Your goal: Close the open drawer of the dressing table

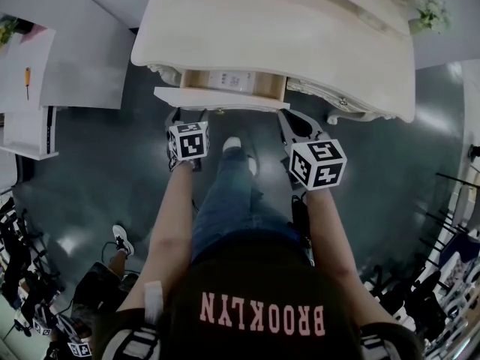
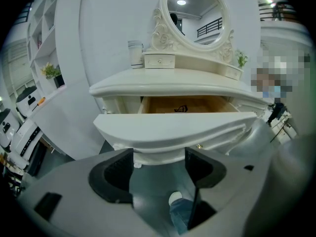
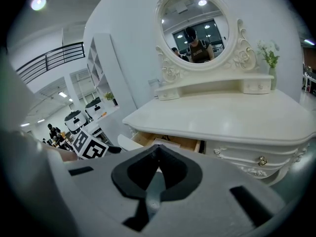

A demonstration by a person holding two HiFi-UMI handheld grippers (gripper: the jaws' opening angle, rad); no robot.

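The left gripper [image 2: 159, 153] has its jaws spread wide, gripping nothing. The pale curved front of the open drawer [image 2: 173, 127] lies straight across their tips and fills the top of the gap between them; whether it touches the pads is unclear. The right gripper [image 3: 158, 148] is clenched with its jaws pressed together and empty, and it sits near the drawer's right end, apart from it. Beyond the drawer front its wooden inside shows, pulled out from under the dressing table [image 2: 177, 85]. An oval mirror [image 2: 195, 9] stands at the back.
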